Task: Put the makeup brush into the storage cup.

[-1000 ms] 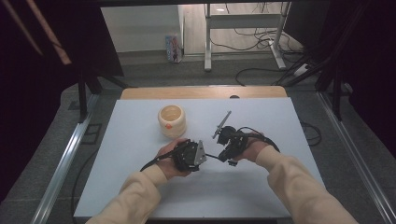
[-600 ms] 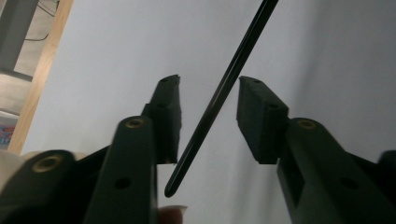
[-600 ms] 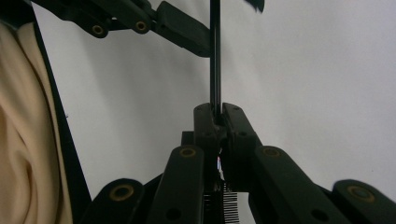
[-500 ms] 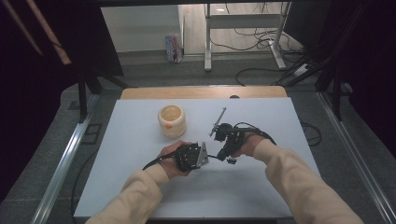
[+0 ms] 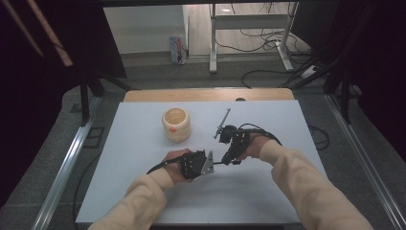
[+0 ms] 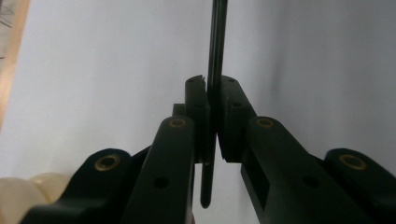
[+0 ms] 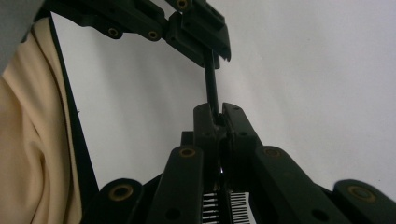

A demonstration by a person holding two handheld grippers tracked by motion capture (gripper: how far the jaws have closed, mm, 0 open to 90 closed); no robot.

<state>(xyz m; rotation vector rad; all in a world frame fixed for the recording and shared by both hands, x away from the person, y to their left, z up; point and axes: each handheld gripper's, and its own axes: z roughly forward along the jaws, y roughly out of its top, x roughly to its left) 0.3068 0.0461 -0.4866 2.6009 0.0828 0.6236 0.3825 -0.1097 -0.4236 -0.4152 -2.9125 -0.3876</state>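
Note:
A thin black rod [image 6: 217, 37] runs between my two grippers above the white table [image 5: 143, 191]. My left gripper [image 6: 212, 88] is shut on one end of it; its jaws have just been closing with the rod between them. My right gripper [image 7: 217, 112] is shut on the other part of the rod [image 7: 211, 81], and fine comb-like teeth [image 7: 229, 205] show low between its jaws. In the high view the left gripper [image 5: 209, 163] and right gripper [image 5: 227, 158] face each other at the table's middle, with the rod [image 5: 218, 163] bridging the small gap. In the right gripper view the left gripper [image 7: 205, 32] sits at the top.
A cream-coloured round cup [image 5: 176, 123] stands upright behind the left hand. A thin grey stick [image 5: 222, 122] slants up beside the right gripper. Cables trail from both grippers. A wooden strip [image 5: 206, 94] borders the table's far edge.
Both hands stay close together at the table's middle. The left gripper's jaws have come together on the rod; the right hand has barely shifted.

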